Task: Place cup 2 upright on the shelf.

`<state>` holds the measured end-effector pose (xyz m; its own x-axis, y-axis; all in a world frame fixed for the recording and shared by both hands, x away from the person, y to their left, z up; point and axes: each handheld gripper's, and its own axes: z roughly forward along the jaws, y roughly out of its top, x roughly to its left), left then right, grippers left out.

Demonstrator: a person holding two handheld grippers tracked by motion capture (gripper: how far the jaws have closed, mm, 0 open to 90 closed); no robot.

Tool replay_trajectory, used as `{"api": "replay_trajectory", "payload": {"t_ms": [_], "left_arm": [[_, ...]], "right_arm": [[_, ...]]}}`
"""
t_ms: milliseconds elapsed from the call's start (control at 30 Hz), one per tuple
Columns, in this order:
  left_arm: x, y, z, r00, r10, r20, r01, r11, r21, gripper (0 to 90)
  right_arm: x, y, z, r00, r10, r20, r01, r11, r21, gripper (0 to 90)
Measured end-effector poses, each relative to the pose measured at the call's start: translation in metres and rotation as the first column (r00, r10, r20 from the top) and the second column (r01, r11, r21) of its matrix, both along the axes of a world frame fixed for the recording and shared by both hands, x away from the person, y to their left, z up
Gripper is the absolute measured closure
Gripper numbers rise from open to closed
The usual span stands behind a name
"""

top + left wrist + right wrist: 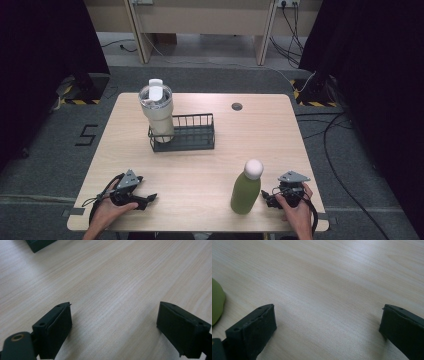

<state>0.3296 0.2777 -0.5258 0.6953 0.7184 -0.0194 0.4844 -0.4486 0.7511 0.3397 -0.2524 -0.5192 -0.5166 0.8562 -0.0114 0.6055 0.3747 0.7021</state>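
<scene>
Desk: a pale wood-grain desk [200, 165] is carrying everything; 2 hands are coming in over its near edge.
Left claw: the black 2-jaw left claw [146, 201] is resting low at the near left corner of the desk, held in the person's left hand [109, 210]; in the left gripper view [113, 322] its jaws are standing wide apart with only bare wood between them.
Right claw: the black right claw [267, 197] is sitting at the near right, held in the right hand [295, 207], its jaws spread wide in the right gripper view [327, 327] and gripping nothing.
Bottle: a matte green bottle with a rounded white cap [246, 190] is standing upright on the desk, just beside the right claw on its left; its green edge [216, 303] is showing at the left border of the right gripper view, outside the jaws.
Basket: a dark wire basket [192, 135] is sitting toward the far middle of the desk, well apart from both claws.
Tumbler: a cream steel tumbler with a clear lid [157, 112] is standing upright in the left end of the basket.
</scene>
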Motion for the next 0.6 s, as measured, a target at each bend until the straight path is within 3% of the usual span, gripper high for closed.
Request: {"api": "replay_trajectory", "payload": {"t_ms": [67,167,233,300,333,400,600], "left_arm": [[0.000,0.000,0.000,1.0000,0.000,0.000,0.000,1.0000,0.000,12.1],[0.000,0.000,0.000,1.0000,0.000,-0.001,0.000,1.0000,0.000,12.0],[0.000,0.000,0.000,1.0000,0.000,-0.001,0.000,1.0000,0.000,12.0],[0.000,0.000,0.000,1.0000,0.000,-0.001,0.000,1.0000,0.000,12.0],[0.000,0.000,0.000,1.0000,0.000,-0.001,0.000,1.0000,0.000,12.0],[0.000,0.000,0.000,1.0000,0.000,-0.001,0.000,1.0000,0.000,12.0],[0.000,0.000,0.000,1.0000,0.001,-0.001,-0.001,1.0000,-0.001,12.0]], "right_arm": [[-0.001,0.000,0.000,0.9999,0.007,0.010,-0.007,1.000,0.000,4.5],[-0.005,-0.003,0.002,0.9990,-0.010,0.044,0.009,1.000,0.028,23.0],[-0.008,-0.005,0.005,0.9981,-0.010,0.061,0.007,0.999,0.046,11.6],[-0.012,-0.006,0.010,0.9960,-0.007,0.089,0.001,0.998,0.064,19.3],[-0.017,-0.006,0.016,0.9933,-0.001,0.116,-0.007,0.998,0.066,13.3],[-0.023,-0.005,0.020,0.9913,-0.002,0.132,-0.007,0.998,0.067,17.4],[-0.040,-0.001,0.025,0.9867,0.027,0.160,-0.041,0.995,0.087,14.4]]}}
